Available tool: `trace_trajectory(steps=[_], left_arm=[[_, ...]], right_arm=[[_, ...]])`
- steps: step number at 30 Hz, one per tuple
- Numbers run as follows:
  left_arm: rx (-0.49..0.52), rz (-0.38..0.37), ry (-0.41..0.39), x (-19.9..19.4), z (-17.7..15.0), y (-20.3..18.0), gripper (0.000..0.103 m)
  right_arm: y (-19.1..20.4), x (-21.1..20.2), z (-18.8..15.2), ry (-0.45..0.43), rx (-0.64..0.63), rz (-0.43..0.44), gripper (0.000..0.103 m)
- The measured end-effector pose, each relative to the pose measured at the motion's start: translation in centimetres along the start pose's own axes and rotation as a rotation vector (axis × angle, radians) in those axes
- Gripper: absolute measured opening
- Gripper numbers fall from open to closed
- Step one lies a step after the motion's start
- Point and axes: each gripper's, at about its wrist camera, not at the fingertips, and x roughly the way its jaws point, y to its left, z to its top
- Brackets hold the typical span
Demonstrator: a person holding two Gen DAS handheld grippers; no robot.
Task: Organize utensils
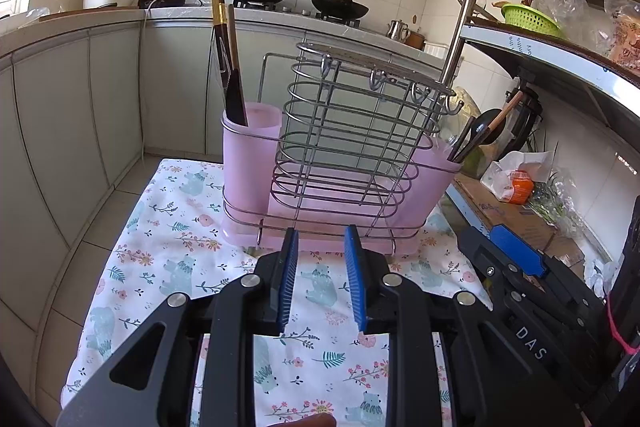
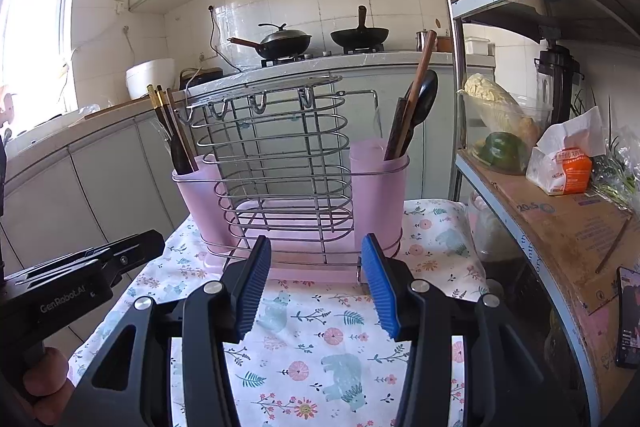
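A wire utensil rack stands on a floral cloth, with a pink cup at each end. The left pink cup holds dark chopsticks. The right pink cup holds a black spoon and wooden-handled utensils. My left gripper is open and empty in front of the rack. My right gripper is open and empty, also just in front of the rack; it shows in the left wrist view.
The floral cloth covers a small table. A metal shelf pole and shelves with cardboard, vegetables and a tissue pack stand close on the right. A counter with two woks lies behind.
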Motion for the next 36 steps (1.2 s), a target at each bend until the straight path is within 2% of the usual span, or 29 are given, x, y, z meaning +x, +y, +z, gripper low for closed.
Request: trace_trajectory(steps=[36], left_arm=[[-0.009, -0.003, 0.008, 0.46, -0.23, 0.00, 0.024]], right_arm=[[0.08, 0.98, -0.43, 0.025, -0.012, -0.001, 0.047]])
